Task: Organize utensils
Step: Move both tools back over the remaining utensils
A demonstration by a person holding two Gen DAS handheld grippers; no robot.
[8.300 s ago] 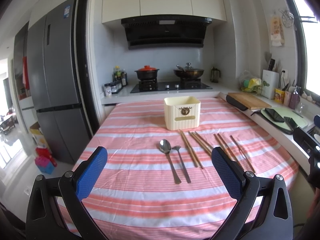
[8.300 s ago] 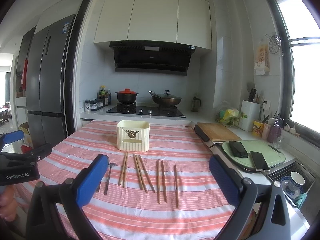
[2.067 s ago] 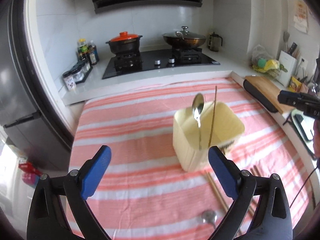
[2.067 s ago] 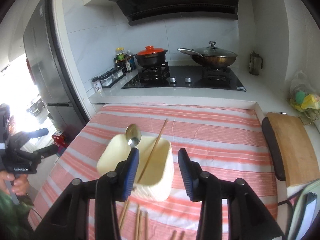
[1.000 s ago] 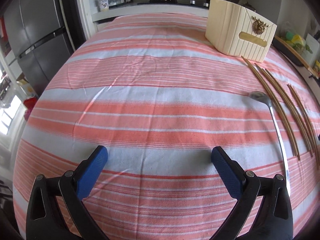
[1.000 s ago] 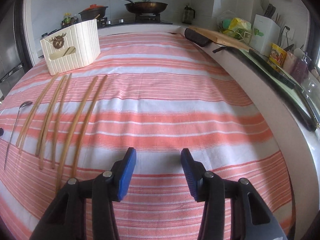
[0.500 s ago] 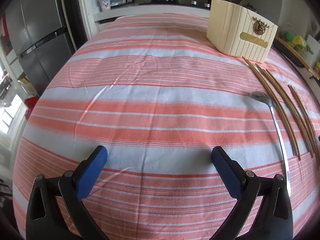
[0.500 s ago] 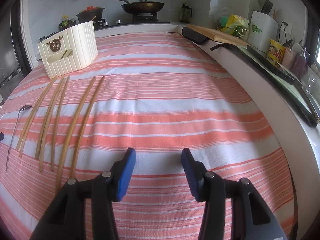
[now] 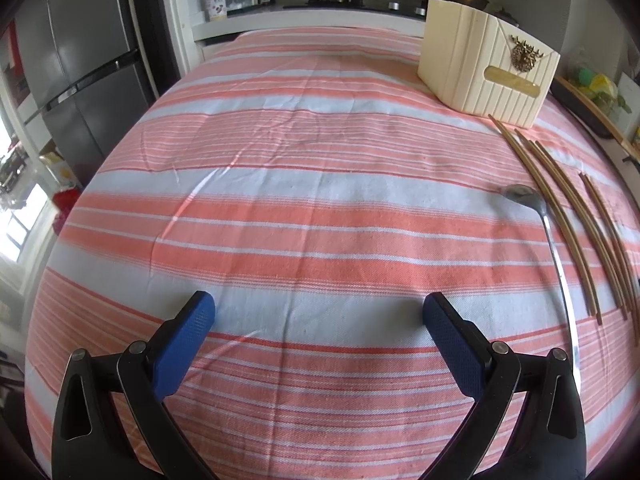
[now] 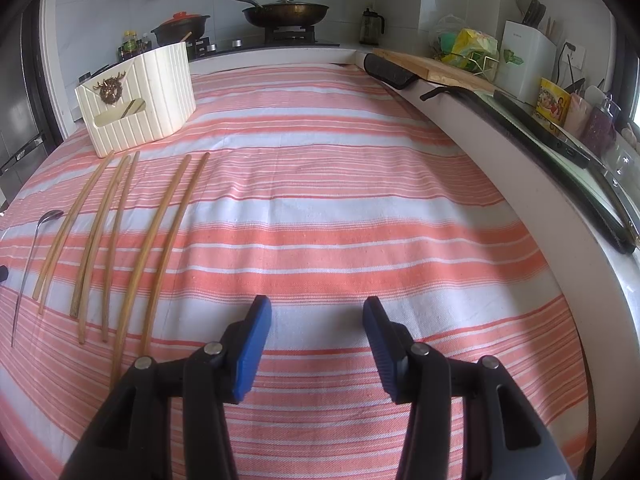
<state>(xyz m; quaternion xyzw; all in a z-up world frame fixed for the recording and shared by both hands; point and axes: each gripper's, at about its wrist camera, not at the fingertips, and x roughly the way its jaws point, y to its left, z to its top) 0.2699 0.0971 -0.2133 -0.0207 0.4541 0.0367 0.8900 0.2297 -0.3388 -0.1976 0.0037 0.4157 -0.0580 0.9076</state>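
Left wrist view: left gripper (image 9: 318, 320) hung over bare striped cloth (image 9: 280, 208), jaws wide apart and empty, blue pads (image 9: 182, 342) clear of everything. Off to its right lay a spoon (image 9: 552, 248) (bowl toward the far end, handle running back past the right finger), and just beyond it a row of chopsticks (image 9: 560, 216) with their far tips near the foot of the cream holder (image 9: 480, 76), which stood at the far right on the cloth. No writing readable on the holder here, only a gold stag emblem and a blank-looking gold plate; jar labels on the far counter too small to read. Right wrist view: right gripper (image 10: 316, 322) likewise over bare cloth, jaws partly apart with nothing between them. Chopsticks (image 10: 120, 232) fanned out to its left, not quite parallel, the spoon (image 10: 34, 248) farthest left, the holder (image 10: 136, 104) behind them with a stick tip just showing above its rim. Along the right counter, a cutting board (image 10: 432, 66) and a white knife block (image 10: 528, 60) bearing small print, not legible. Likely trouble from here: thin sticks lying flat and close together, so a pinch could catch two at once or skid one along the cloth; a bunched cloth under closing pads could drag neighbours out of line; a slim spoon handle could swivel in the pads and miss the holder or tip it.
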